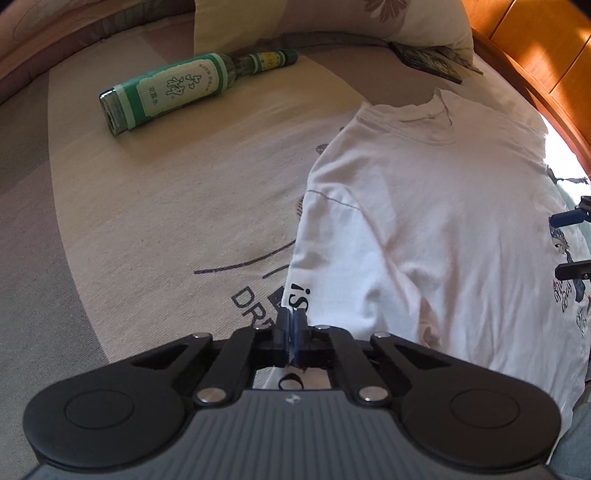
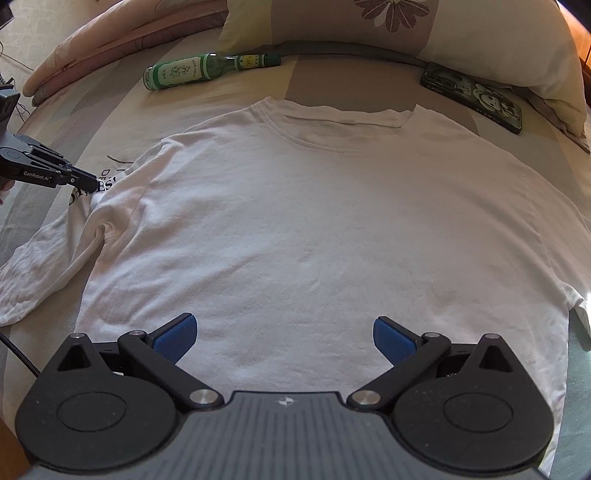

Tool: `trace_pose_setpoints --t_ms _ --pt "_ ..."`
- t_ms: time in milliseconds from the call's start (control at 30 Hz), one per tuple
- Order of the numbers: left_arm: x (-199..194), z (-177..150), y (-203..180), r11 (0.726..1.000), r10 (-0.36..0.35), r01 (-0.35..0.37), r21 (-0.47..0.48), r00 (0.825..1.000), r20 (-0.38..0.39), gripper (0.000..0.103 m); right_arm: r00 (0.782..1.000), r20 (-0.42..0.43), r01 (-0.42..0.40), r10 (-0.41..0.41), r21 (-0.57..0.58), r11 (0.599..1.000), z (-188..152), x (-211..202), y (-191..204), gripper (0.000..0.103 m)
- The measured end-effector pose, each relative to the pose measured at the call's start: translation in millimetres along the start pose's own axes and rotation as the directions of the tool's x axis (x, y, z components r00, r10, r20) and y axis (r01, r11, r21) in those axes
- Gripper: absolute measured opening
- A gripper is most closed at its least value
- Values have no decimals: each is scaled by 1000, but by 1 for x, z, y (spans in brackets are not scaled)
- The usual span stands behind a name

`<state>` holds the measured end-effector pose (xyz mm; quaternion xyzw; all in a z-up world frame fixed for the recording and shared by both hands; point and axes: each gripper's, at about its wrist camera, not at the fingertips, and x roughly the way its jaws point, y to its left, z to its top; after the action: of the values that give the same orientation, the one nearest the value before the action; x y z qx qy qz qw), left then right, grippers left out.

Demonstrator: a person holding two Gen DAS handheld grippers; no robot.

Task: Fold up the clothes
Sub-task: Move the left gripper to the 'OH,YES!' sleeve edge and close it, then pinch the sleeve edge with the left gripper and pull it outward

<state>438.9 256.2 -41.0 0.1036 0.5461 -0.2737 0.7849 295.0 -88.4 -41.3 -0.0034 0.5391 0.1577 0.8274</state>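
we see a white t-shirt [image 2: 314, 221] spread flat on the bed [image 1: 147, 221], back side up, collar toward the pillow [image 2: 461, 33]. taking the shirt as our landmark: a green glass bottle [image 2: 192, 70] lies on its side beyond the collar, to the collar's left in the right wrist view. a dark phone case [image 2: 476, 98] rests beyond the opposite shoulder, just under the pillow's edge. a pink folded quilt [image 2: 110, 40] sits further off past the bottle.

the left gripper [image 1: 291, 328] is at the shirt's sleeve on the bottle side. its jaws are fully closed, blue pads pressed together, right at the sleeve's edge where printed letters show. we cannot tell from either view whether fabric is pinched between the pads. in the right wrist view the same gripper's tip meets the sleeve edge near the shoulder seam; the sleeve [image 2: 48, 266] below it is rumpled and trails away from the body of the shirt.

the right gripper [image 2: 284, 334] hangs over the shirt's lower hem, near the middle. its jaws stand wide open, blue pads [image 2: 177, 336] well apart, nothing between them but the flat cloth beneath.

a wooden headboard [image 1: 535, 44] rises past the shirt's far side in the left wrist view.
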Motion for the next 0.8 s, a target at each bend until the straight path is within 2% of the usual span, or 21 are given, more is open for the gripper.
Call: trace_pose_setpoints --t_ms 167,267,333,467,600,733,800 --pt "-6 10 23 996 64 -62 -63 997 31 0 1000 2 6 -6 6 1000 3 2 2 103" --pt "-3 9 35 992 95 -95 -79 996 -4 0 1000 -3 5 -5 7 1000 4 4 5 103" --pt "-7 5 42 988 110 -108 -108 994 11 0 1000 -7 5 -5 7 1000 5 4 6 103" --pt "-27 -10 57 977 110 -98 -190 992 55 7 1000 -8 -2 2 -7 1000 5 4 11 103" --pt "-42 -37 62 967 117 -111 -230 993 14 15 1000 -8 -3 3 -13 1000 7 4 11 103" --pt "-52 -76 56 966 105 -119 -232 992 -71 32 1000 -4 -6 6 -3 1000 9 4 11 103" --pt "-54 -94 54 965 97 -121 -232 989 -112 34 1000 -2 -10 10 -2 1000 11 5 11 103"
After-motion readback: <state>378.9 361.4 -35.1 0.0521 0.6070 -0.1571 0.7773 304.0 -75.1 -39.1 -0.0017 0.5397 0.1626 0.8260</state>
